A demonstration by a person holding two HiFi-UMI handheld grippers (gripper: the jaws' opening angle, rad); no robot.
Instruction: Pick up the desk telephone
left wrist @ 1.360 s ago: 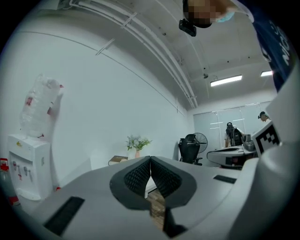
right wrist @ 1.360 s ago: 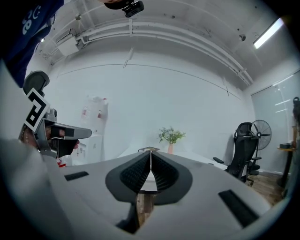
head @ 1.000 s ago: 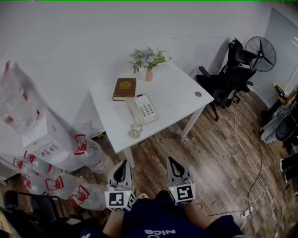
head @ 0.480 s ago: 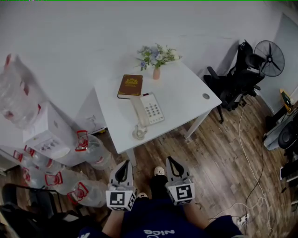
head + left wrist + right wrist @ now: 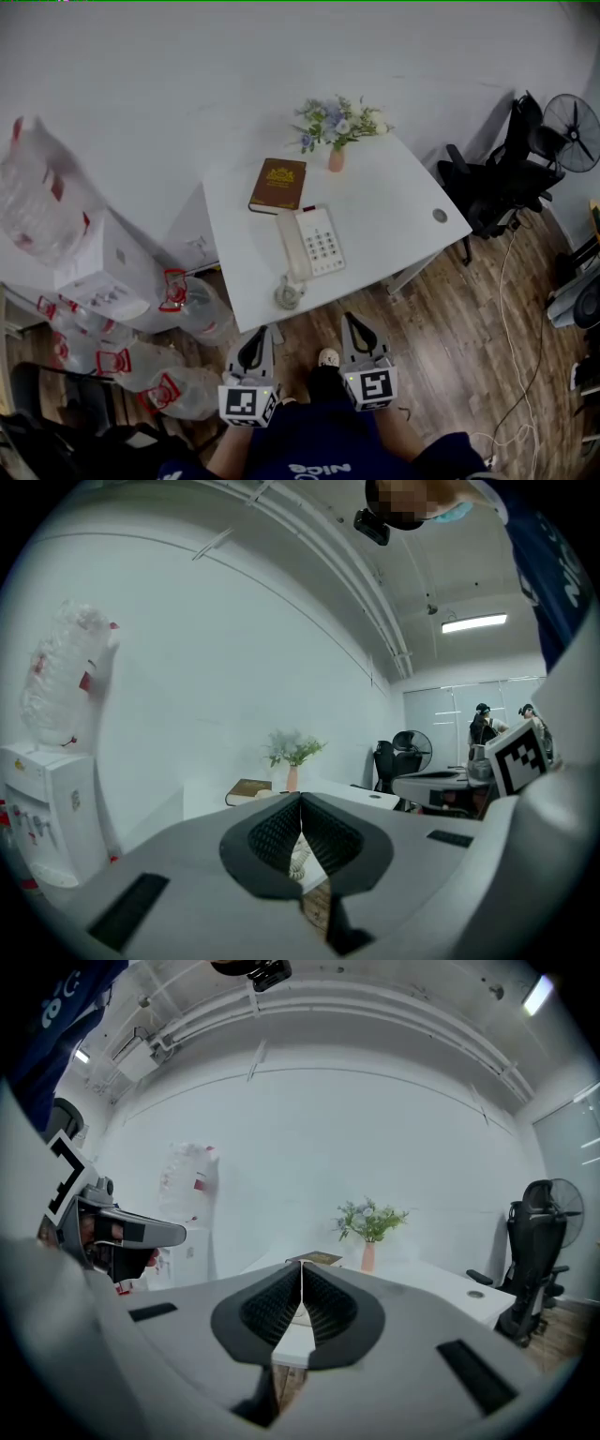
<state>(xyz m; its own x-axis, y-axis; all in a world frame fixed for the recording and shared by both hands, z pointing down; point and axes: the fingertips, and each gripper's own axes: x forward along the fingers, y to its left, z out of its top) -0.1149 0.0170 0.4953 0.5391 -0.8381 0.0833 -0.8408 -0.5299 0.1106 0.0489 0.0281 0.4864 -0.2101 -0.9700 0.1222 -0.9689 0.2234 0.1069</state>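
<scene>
White surface (image 5: 412, 202) is carrying a white desk telephone (image 5: 312, 244) near its front edge, its coiled cord (image 5: 290, 294) bunching right at that edge. Brown book (image 5: 278, 185) is lying just behind the telephone, with a vase of flowers (image 5: 336, 155) standing beyond. Left claw (image 5: 254, 334) and right claw (image 5: 353, 322) are hovering over the wood floor (image 5: 441, 309), short of the surface, jaws pressing together on nothing.

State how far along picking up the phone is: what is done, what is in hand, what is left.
Done: nothing yet. The phone lies flat on the table, handset in its cradle.
In hand: the left gripper and right gripper are both shut and empty, held short of the table's near edge.
Left: reach the phone, open the jaws, grip it and lift.
</scene>
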